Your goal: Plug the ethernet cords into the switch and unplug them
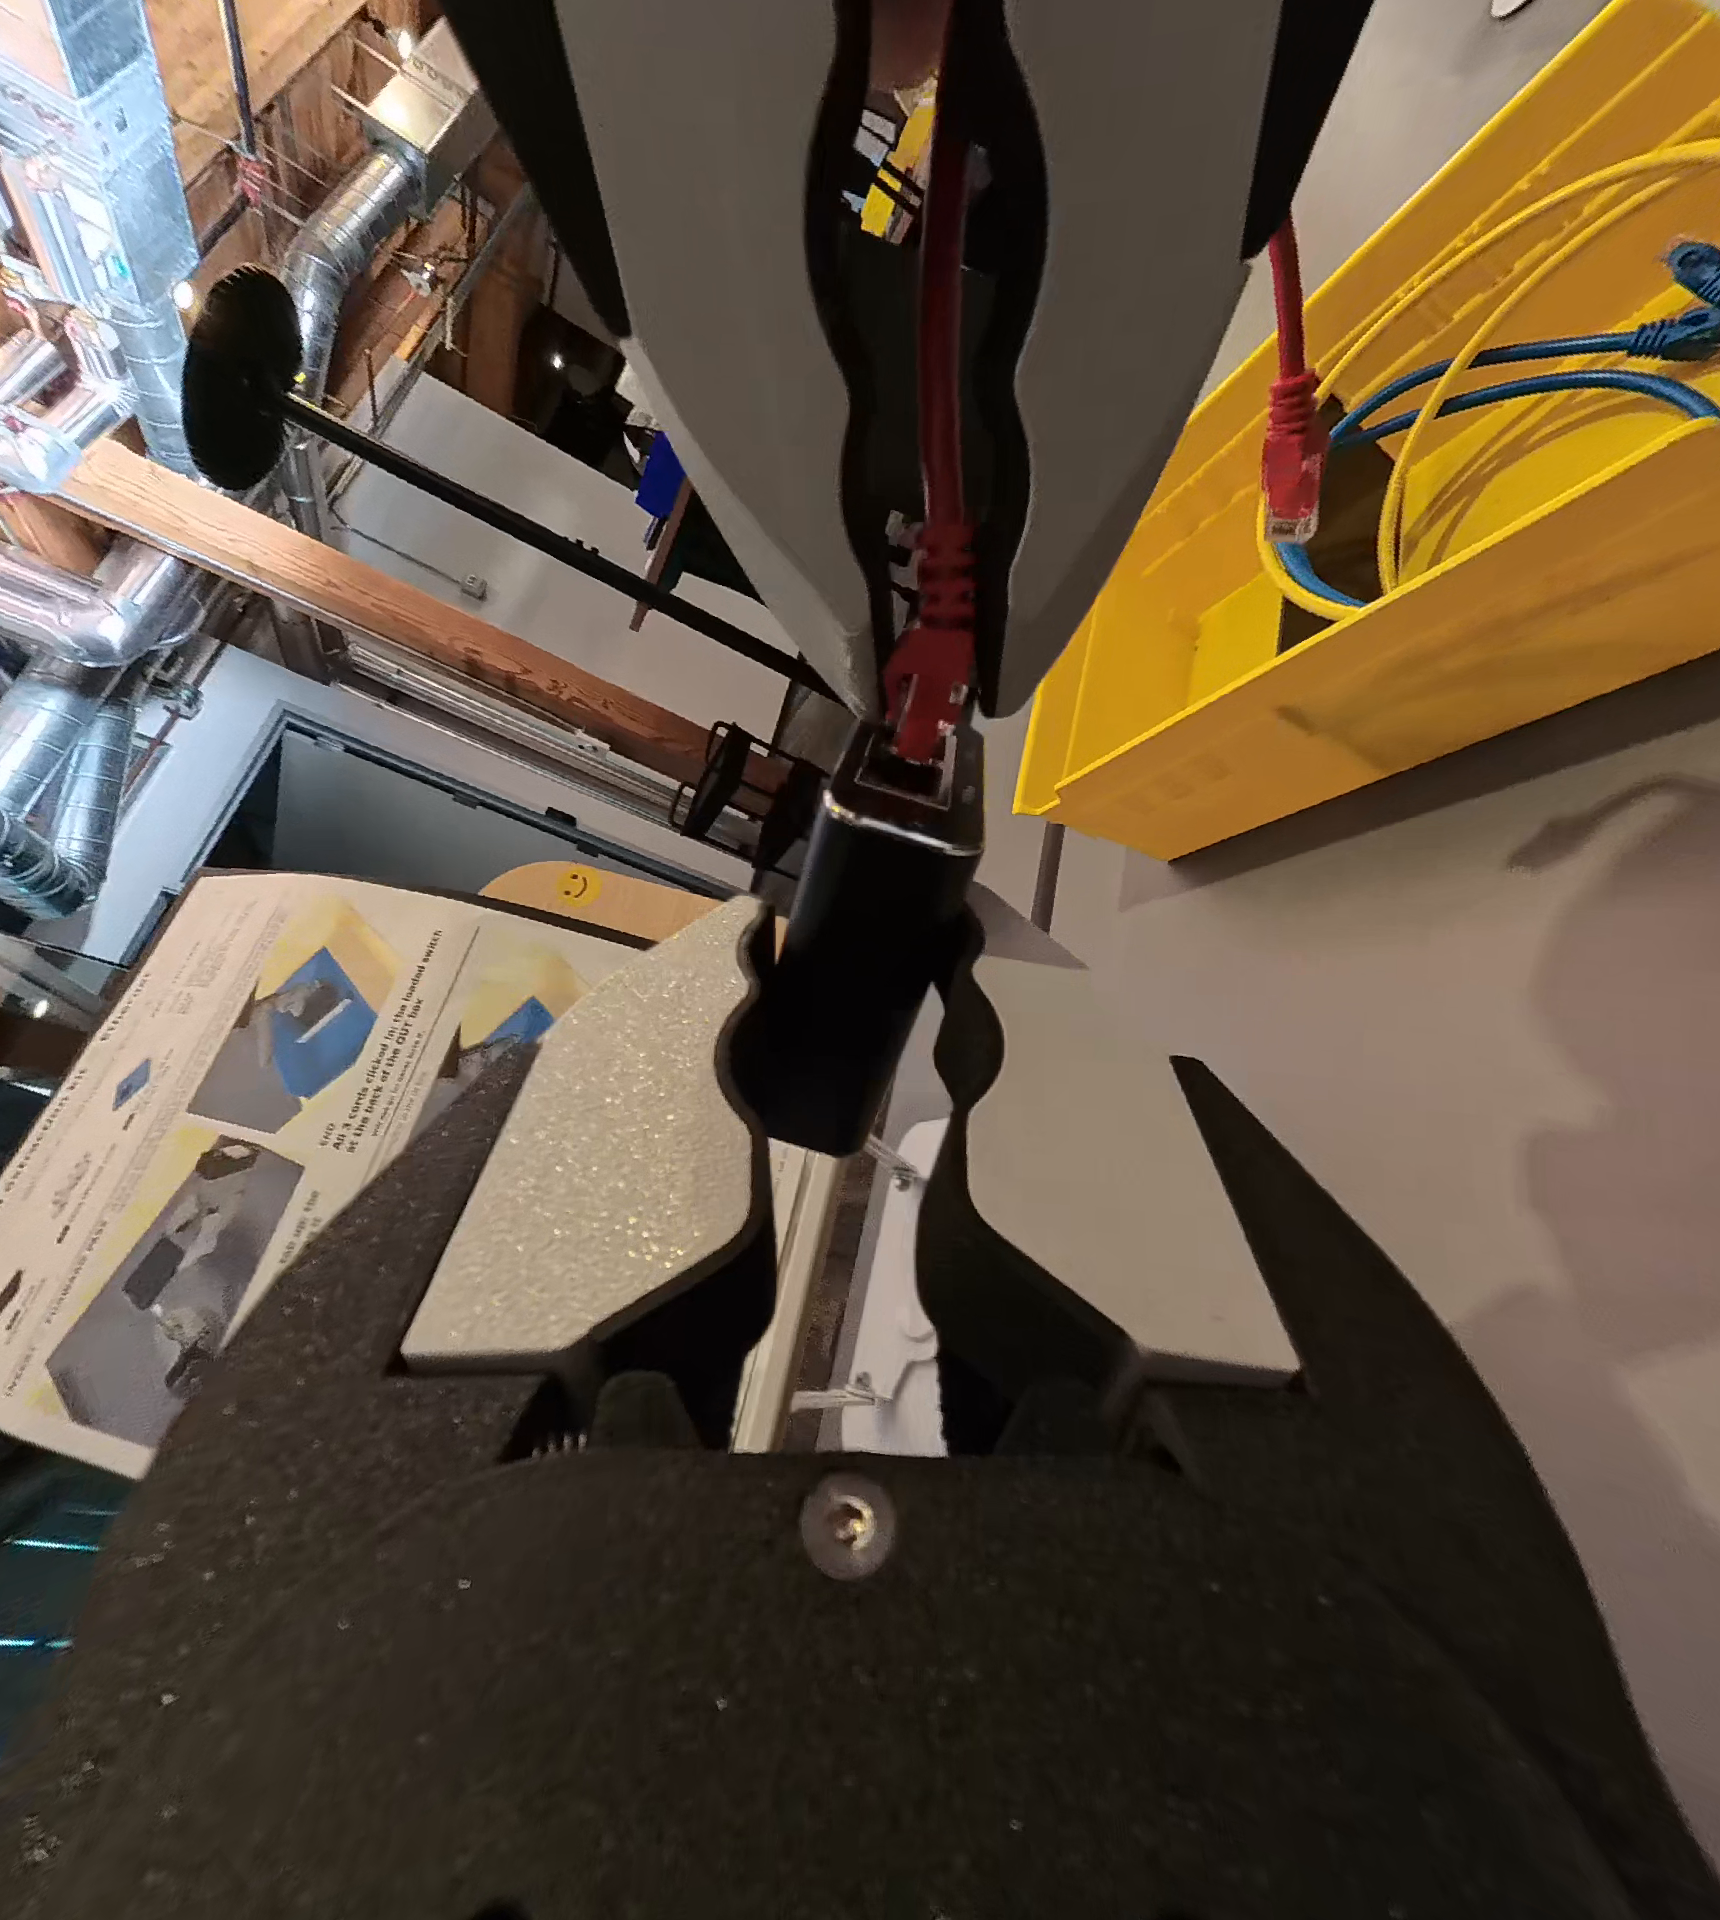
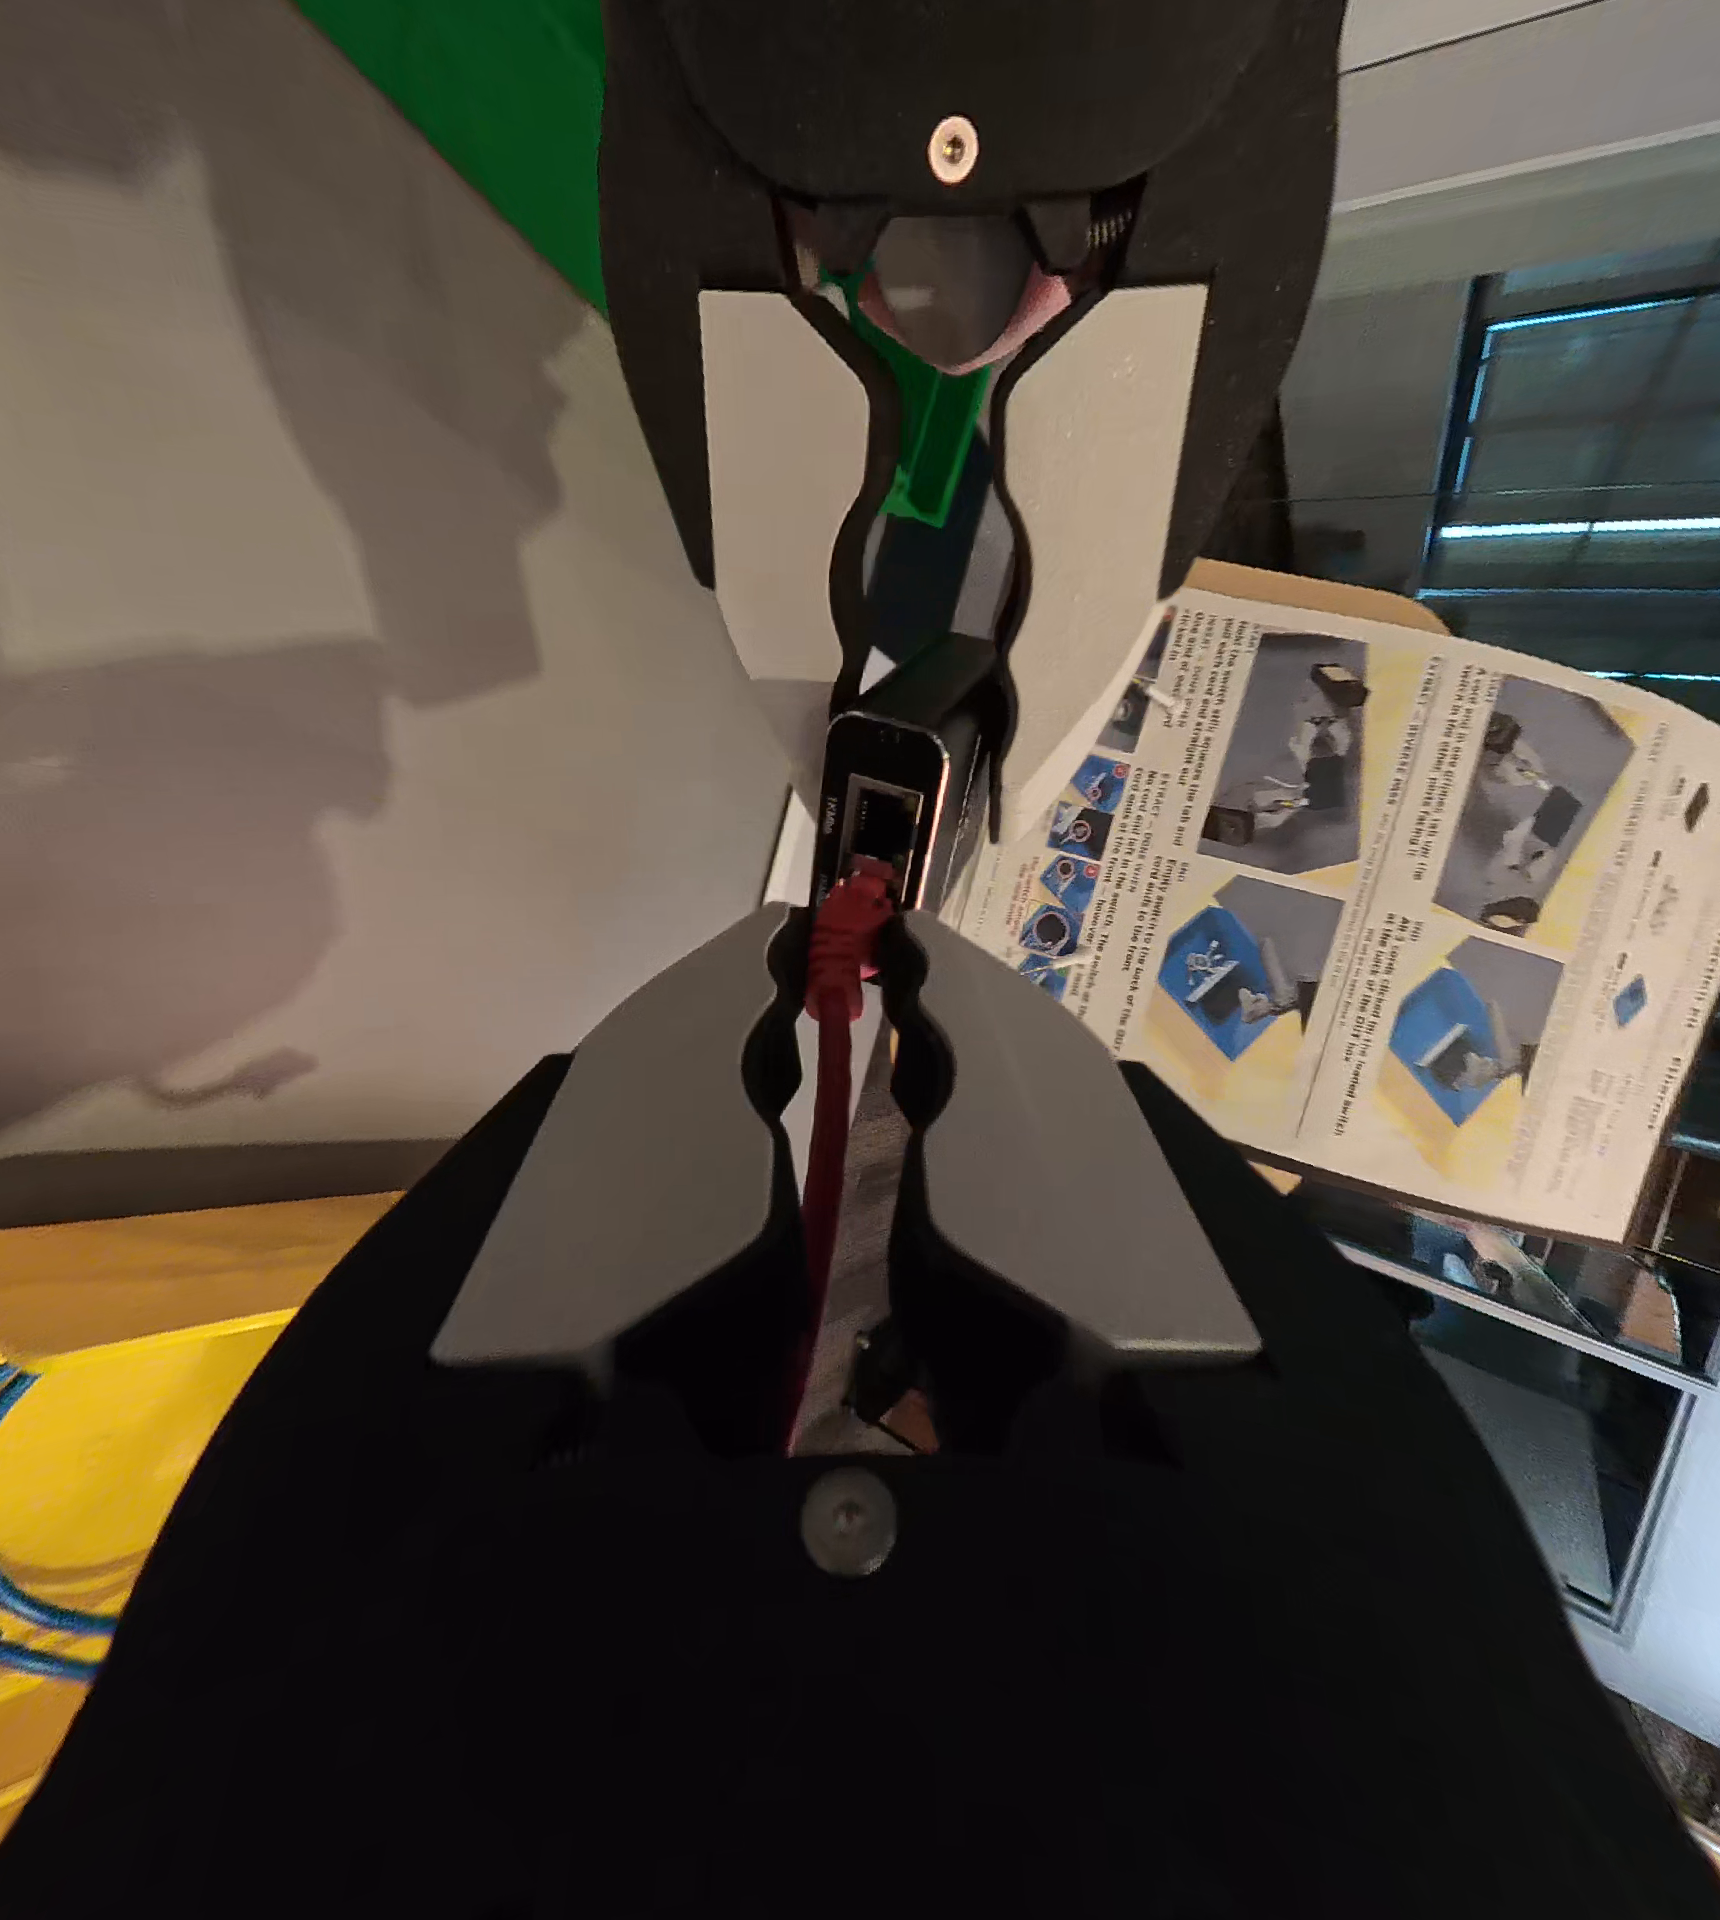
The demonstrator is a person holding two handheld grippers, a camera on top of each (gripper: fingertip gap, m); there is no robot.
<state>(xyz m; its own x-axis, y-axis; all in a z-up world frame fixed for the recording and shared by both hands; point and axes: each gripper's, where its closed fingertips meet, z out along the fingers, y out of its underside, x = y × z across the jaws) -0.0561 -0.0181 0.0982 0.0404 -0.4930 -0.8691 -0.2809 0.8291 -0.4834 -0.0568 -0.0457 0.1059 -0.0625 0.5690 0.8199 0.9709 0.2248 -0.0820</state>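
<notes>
Facing each other tip to tip, the two grippers hold both halves of the connection on one line. Left gripper (image 1: pixel 861 997) is part open, clamped on the black switch (image 1: pixel 861 935), held in the air above the grey table (image 1: pixel 1355 1039), port end pointing away twd the right gripper (image 2: pixel 840 945). Right one is nearly closed, pads pressing the boot of the red ethernet cord (image 2: pixel 840 951) just behind the plug. Plug tip sits in the lower port; upper port empty. Can't tell if it's fully seated or latched. Cord axis and switch long axis look roughly collinear, so next move is prob. straight along that line, push or pull. Red cord's other end (image 1: pixel 1290 457) dangles at the yellow bin (image 1: pixel 1458 644) w/ blue and yellow cords inside.
</notes>
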